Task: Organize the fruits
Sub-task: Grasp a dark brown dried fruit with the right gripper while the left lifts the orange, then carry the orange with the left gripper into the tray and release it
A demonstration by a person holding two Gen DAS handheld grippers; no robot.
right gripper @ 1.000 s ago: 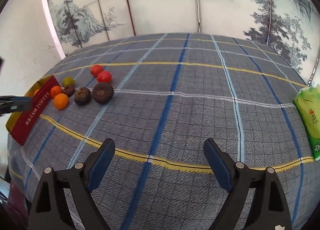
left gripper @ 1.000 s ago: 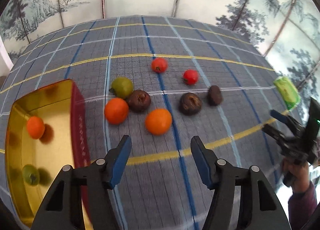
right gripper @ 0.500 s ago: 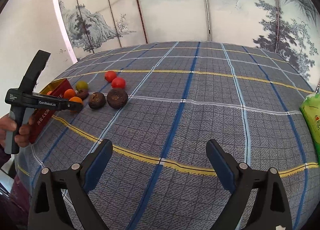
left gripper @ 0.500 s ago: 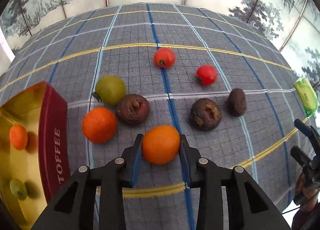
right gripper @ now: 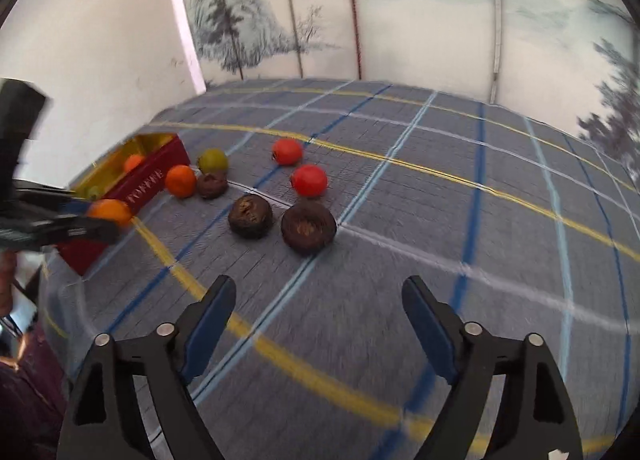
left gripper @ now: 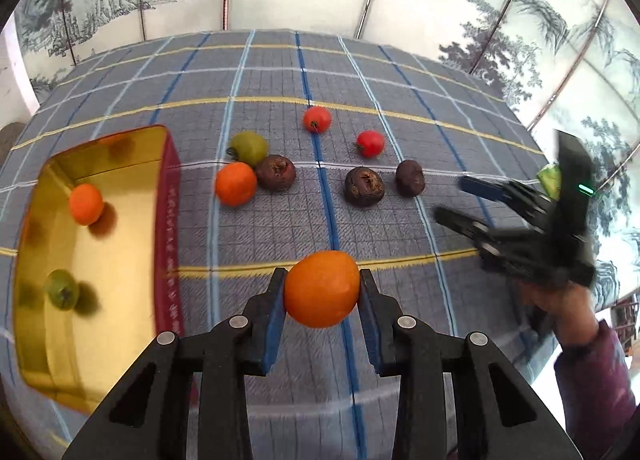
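My left gripper (left gripper: pixel 322 300) is shut on an orange (left gripper: pixel 321 289) and holds it above the cloth, right of the gold tin (left gripper: pixel 96 260). The tin holds an orange (left gripper: pixel 85 204) and a green fruit (left gripper: pixel 61 289). On the cloth lie an orange (left gripper: pixel 235 190), a green fruit (left gripper: pixel 249 147), two red tomatoes (left gripper: pixel 317 119) (left gripper: pixel 370 144) and three dark brown fruits (left gripper: pixel 276 173) (left gripper: pixel 364 186) (left gripper: pixel 410 178). My right gripper (right gripper: pixel 318 308) is open and empty, just short of the nearest brown fruit (right gripper: pixel 308 226). It also shows in the left wrist view (left gripper: pixel 464 200).
The red-sided tin (right gripper: pixel 140 184) stands at the table's left edge. A green packet (left gripper: pixel 550 176) lies at the right edge, partly hidden behind the right gripper. A painted folding screen stands behind the table. A white wall is at the far left.
My left gripper closed on the orange and lifted it back toward me. My right gripper swung left and closer to the brown fruits.
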